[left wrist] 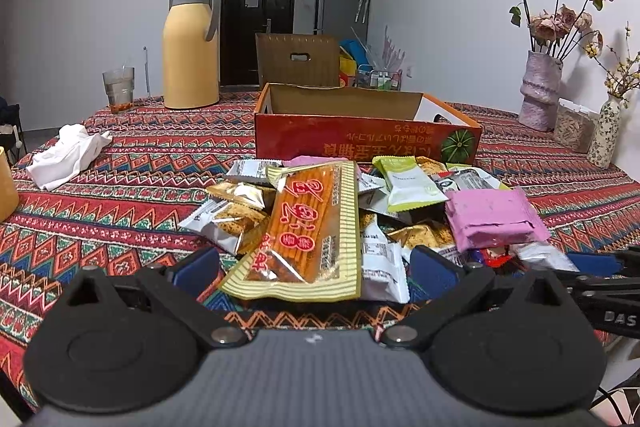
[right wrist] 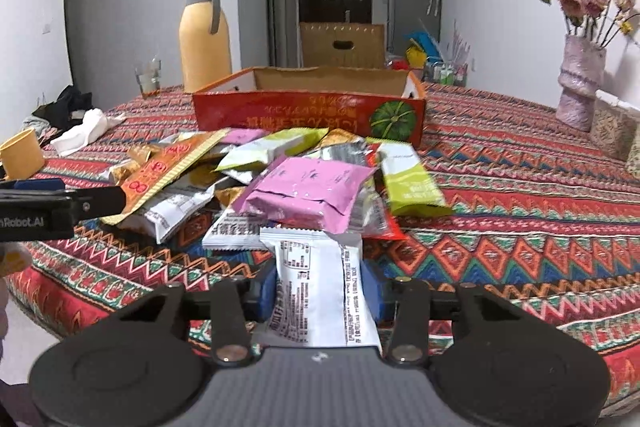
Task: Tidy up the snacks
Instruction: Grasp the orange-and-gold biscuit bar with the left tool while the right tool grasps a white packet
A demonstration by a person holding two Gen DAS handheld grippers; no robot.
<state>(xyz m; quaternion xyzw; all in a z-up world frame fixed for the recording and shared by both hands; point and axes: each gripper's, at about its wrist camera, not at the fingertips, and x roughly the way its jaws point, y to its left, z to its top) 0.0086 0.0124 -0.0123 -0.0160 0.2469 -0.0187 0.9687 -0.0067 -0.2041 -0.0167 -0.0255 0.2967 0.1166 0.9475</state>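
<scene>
A heap of snack packets [left wrist: 400, 211] lies on the patterned tablecloth in front of an open orange carton [left wrist: 360, 143]. My left gripper [left wrist: 316, 267] is open, its blue pads [left wrist: 196, 269] standing wide on either side of an orange-and-yellow striped packet [left wrist: 308, 223] without pressing it. In the right wrist view my right gripper [right wrist: 319, 287] is shut on a white printed packet [right wrist: 316, 291] at the heap's near edge, just below a pink packet [right wrist: 308, 191]. The orange carton [right wrist: 308, 115] sits behind the heap. The left gripper [right wrist: 60, 203] shows at the left edge.
A yellow thermos jug [left wrist: 190, 47] and a glass [left wrist: 119, 89] stand at the back left, a crumpled white cloth [left wrist: 64, 157] lies on the left. A pink vase with dried flowers [left wrist: 540, 91] and a small patterned vase [left wrist: 604, 133] stand on the right. A yellow cup [right wrist: 22, 153] sits far left.
</scene>
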